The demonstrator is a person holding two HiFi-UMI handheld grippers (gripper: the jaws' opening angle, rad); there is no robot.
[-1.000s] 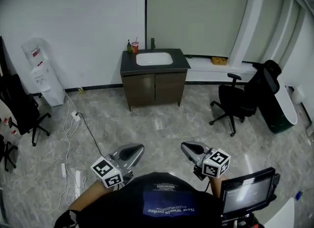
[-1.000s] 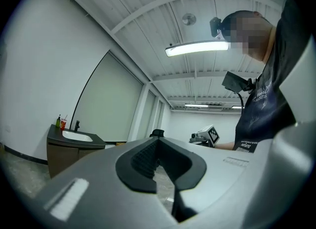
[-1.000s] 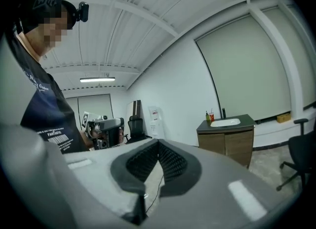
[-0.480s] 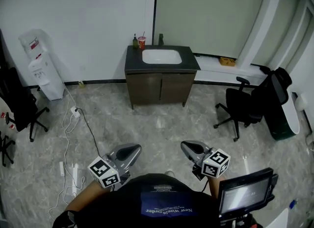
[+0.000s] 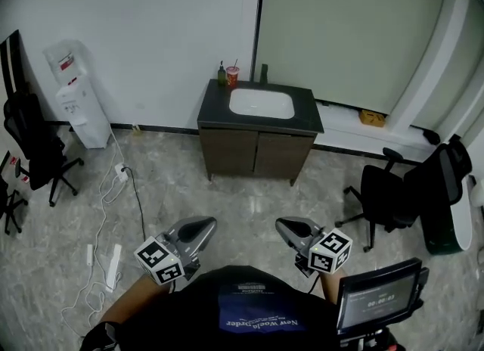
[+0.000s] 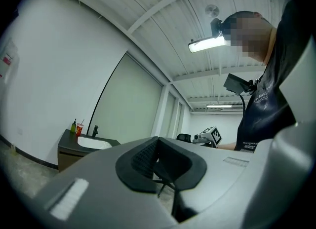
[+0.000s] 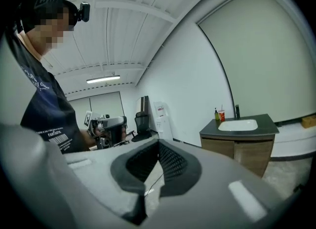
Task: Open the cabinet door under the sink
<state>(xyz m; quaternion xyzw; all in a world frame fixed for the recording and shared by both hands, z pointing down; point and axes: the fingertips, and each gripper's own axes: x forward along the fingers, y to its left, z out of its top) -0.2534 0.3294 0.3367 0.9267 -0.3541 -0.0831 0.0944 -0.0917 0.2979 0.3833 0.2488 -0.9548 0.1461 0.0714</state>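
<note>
A dark brown sink cabinet (image 5: 257, 151) with a white basin (image 5: 261, 103) stands against the far wall. Its two doors (image 5: 229, 152) are closed. It also shows small at the left of the left gripper view, as the cabinet (image 6: 69, 155), and at the right of the right gripper view, as the cabinet (image 7: 240, 146). My left gripper (image 5: 206, 228) and right gripper (image 5: 286, 228) are held low in front of my body, well short of the cabinet. Both are shut with nothing between their jaws.
A water dispenser (image 5: 79, 104) stands at the left wall, with a black chair (image 5: 34, 149) beside it. Cables and power strips (image 5: 113, 255) lie on the floor at left. Another office chair (image 5: 393, 191) stands at right. A bottle and a red cup (image 5: 231, 76) sit on the counter.
The cabinet has come closer and shifted right and down in the head view as I walk toward it. Both grippers keep their place in front of me and stay shut.
</note>
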